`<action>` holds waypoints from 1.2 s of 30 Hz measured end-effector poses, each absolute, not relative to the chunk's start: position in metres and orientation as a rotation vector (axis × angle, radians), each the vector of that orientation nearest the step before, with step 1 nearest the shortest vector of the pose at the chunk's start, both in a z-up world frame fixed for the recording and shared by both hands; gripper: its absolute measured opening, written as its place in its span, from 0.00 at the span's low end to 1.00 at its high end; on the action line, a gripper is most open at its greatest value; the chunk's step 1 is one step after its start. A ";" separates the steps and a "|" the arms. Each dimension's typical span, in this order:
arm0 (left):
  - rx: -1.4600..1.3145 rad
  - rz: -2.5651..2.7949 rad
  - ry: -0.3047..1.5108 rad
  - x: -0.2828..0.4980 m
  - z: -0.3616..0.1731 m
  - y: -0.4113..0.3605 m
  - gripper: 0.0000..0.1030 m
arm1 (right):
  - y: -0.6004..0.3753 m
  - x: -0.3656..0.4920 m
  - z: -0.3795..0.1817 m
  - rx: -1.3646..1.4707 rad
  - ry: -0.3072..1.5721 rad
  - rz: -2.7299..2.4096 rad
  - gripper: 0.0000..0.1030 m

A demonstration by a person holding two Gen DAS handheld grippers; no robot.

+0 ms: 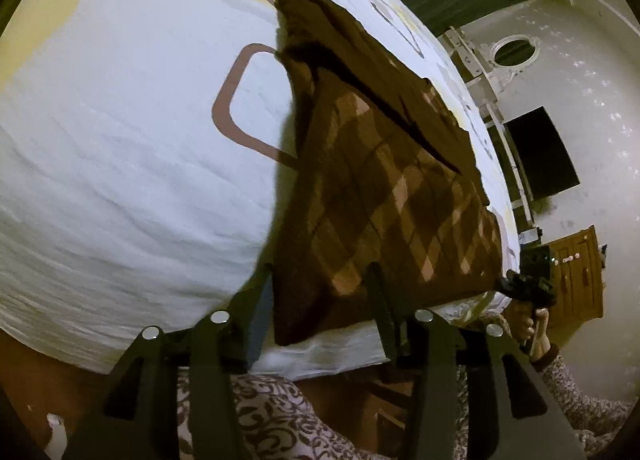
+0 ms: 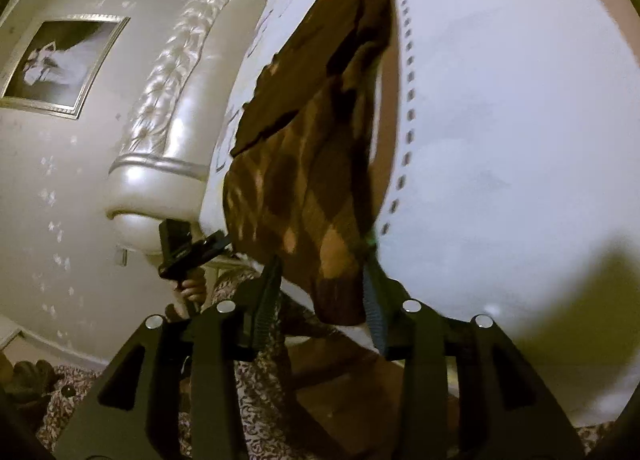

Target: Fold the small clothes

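Note:
A brown garment with a tan diamond pattern (image 1: 384, 179) lies on the white bed sheet (image 1: 120, 139), reaching to the near edge. My left gripper (image 1: 320, 284) is open, its fingers on either side of the garment's near left corner. My right gripper (image 2: 320, 276) is open too, its fingers on either side of the garment's near right corner (image 2: 332, 260). The garment (image 2: 304, 163) runs away from me in the right wrist view. Each gripper shows in the other's view: the right one (image 1: 528, 280), the left one (image 2: 188, 248).
The sheet (image 2: 500, 119) has brown outline prints. A padded silver headboard (image 2: 168, 107) and a framed picture (image 2: 60, 63) are on the left side. A dark screen (image 1: 540, 151) and wooden cabinet (image 1: 576, 272) stand by the wall. Patterned carpet (image 1: 272, 420) lies below.

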State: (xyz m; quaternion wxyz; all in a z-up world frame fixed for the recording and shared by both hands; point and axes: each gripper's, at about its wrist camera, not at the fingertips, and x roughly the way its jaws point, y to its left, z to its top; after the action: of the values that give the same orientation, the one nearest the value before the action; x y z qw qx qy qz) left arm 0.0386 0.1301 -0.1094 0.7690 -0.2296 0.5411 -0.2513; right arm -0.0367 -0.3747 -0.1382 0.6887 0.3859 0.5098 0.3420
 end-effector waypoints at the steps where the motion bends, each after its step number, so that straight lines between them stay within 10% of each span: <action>1: -0.507 -0.546 1.175 0.042 -0.110 0.126 0.45 | -0.372 -0.037 -0.138 0.856 1.141 0.775 0.39; 16: -0.569 -0.518 1.224 0.032 -0.125 0.123 0.21 | -0.369 -0.036 -0.140 0.909 1.122 0.801 0.37; 25: -0.582 -0.507 1.232 0.030 -0.124 0.123 0.06 | -0.366 -0.038 -0.145 0.855 1.157 0.788 0.06; 36: -0.643 -0.548 1.146 0.016 -0.099 0.131 0.05 | -0.369 -0.051 -0.132 0.853 1.124 0.781 0.05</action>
State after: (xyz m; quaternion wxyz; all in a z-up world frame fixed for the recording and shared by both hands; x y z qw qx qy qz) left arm 0.0163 0.1307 -0.0991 0.7570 -0.2950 0.5260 -0.2515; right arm -0.0512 -0.3686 -0.1320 0.6923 0.3816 0.5030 0.3494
